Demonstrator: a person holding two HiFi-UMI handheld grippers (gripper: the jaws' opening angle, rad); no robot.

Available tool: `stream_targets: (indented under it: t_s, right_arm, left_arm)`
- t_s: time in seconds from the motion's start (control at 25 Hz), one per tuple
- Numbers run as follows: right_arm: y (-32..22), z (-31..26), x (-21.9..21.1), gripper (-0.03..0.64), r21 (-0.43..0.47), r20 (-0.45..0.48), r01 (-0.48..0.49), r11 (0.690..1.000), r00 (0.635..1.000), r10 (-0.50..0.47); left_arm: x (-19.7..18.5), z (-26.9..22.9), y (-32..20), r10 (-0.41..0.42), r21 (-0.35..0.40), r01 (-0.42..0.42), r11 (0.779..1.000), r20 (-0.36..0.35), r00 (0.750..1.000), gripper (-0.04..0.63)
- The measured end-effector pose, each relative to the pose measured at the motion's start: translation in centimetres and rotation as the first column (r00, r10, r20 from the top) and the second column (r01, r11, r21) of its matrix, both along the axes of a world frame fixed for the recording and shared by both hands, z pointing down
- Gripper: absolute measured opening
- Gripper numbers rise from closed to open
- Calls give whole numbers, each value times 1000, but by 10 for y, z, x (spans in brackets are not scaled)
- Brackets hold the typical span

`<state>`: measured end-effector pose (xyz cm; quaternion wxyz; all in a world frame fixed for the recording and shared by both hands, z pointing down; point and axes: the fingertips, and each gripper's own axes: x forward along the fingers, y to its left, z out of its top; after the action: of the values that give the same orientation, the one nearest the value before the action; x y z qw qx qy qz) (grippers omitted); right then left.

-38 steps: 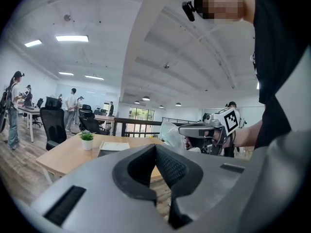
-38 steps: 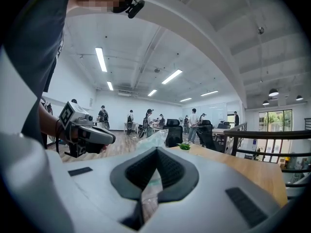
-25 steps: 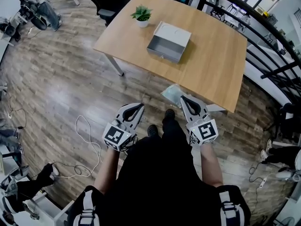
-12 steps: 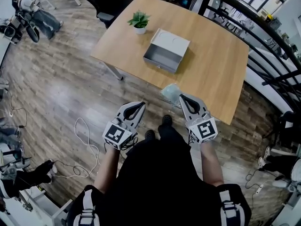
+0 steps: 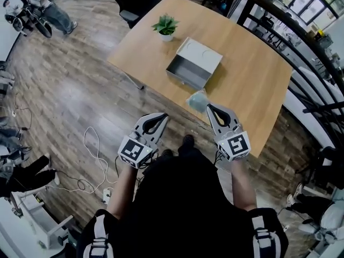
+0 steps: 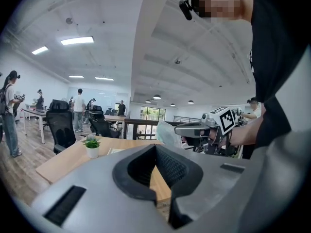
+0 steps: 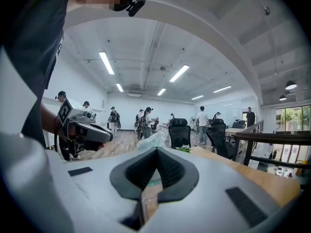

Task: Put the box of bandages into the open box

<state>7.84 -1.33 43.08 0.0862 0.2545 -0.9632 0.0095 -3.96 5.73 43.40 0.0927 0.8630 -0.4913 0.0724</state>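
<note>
The right gripper (image 5: 210,109) is held out in front of the person at waist height, its jaws clenched on the box of bandages (image 5: 198,99). The box looks like a pale, bluish packet in clear wrapping. It juts past the jaw tips toward 11 o'clock in the head view, over the near edge of the tabletop (image 5: 252,79). In the right gripper view the wrapping (image 7: 154,141) rises just beyond the point where the tips meet, so the hold is judged to be on one edge only, with most of the packet hanging free. That fits a carry, since the free end can go into the open box (image 5: 194,63) first. The open box sits on the tabletop at about 12 o'clock from the packet, well apart from it, with its hollow facing up. A potted plant (image 5: 166,24) stands beyond the open box at 11 o'clock.

The left gripper (image 5: 160,118) is level with the right one. Its jaws are together on nothing, probably just kept out of the way.
</note>
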Motion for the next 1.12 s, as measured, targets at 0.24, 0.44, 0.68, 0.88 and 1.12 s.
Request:
stream_targets:
  t_s: [0.24, 0.44, 0.68, 0.88, 1.12]
  right_arm:
    - [-21, 7, -10, 23, -7, 16, 71, 997, 997, -71]
    - [-34, 9, -13, 23, -4, 22, 127, 992, 992, -127]
    - [-49, 13, -13, 23, 6, 14, 164, 986, 986, -164]
    - [-55, 15, -7, 23, -8, 14, 147, 989, 989, -147]
    - [-63, 22, 0, 23, -13, -7, 121, 993, 993, -121]
  left_arm:
    - [-5, 9, -9, -81, -18, 82, 997, 12, 997, 23]
    - [-6, 2, -20, -140, -2, 140, 990, 20, 990, 23]
    - [1, 8, -28, -166, -4, 166, 986, 25, 986, 22]
    - [3, 10, -30, -177, -7, 177, 984, 19, 984, 21]
    - [2, 13, -46, -150, -5, 150, 989, 9, 989, 21]
